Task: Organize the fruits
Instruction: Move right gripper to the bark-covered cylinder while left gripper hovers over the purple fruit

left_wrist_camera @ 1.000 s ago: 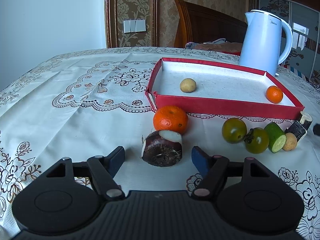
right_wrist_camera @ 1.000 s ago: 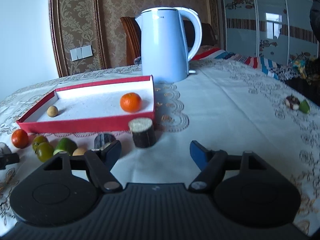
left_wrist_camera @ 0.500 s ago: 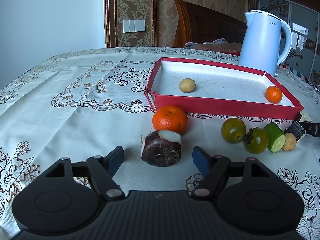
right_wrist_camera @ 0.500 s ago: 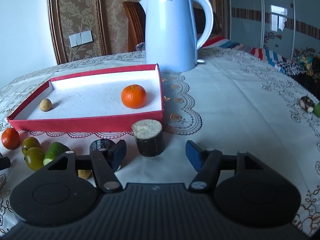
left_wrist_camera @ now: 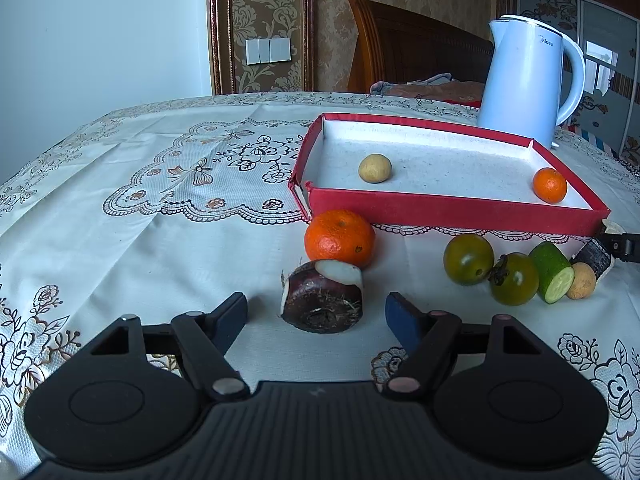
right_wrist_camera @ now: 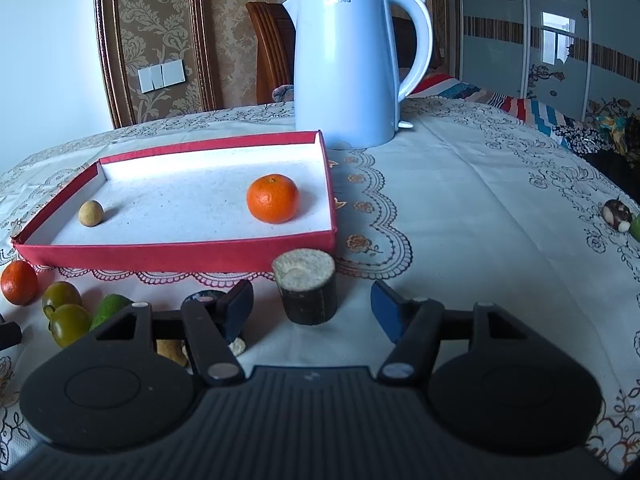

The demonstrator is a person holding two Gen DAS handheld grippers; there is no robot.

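Left wrist view: the left hand-held gripper point(left_wrist_camera: 316, 314) is spread, its two blue-padded fingers flanking a dark purple water chestnut point(left_wrist_camera: 322, 298) that lies on the cloth-covered surface point(left_wrist_camera: 160, 240); a gap shows between each pad and the chestnut, so it is not pinched. Just beyond the chestnut, touching or nearly touching it, lies a mandarin point(left_wrist_camera: 340, 239), which sits just in front of the near wall of the red tray point(left_wrist_camera: 452, 207). Inside the tray lie a small tan fruit point(left_wrist_camera: 375, 168) and a smaller mandarin point(left_wrist_camera: 550, 185). To the right of the gripper, on the surface, two green tomatoes point(left_wrist_camera: 469, 259), a cut cucumber piece point(left_wrist_camera: 552, 272) and a second tan fruit point(left_wrist_camera: 581, 281) cluster together. Right wrist view: the right hand-held gripper point(right_wrist_camera: 312, 308) has just been closing yet stands spread, with a dark sugarcane stub point(right_wrist_camera: 306, 286) upright between its fingers, nearer the left one, untouched by either pad. The stub stands just in front of the tray's near right corner. A white kettle point(right_wrist_camera: 352, 64) stands behind the tray.
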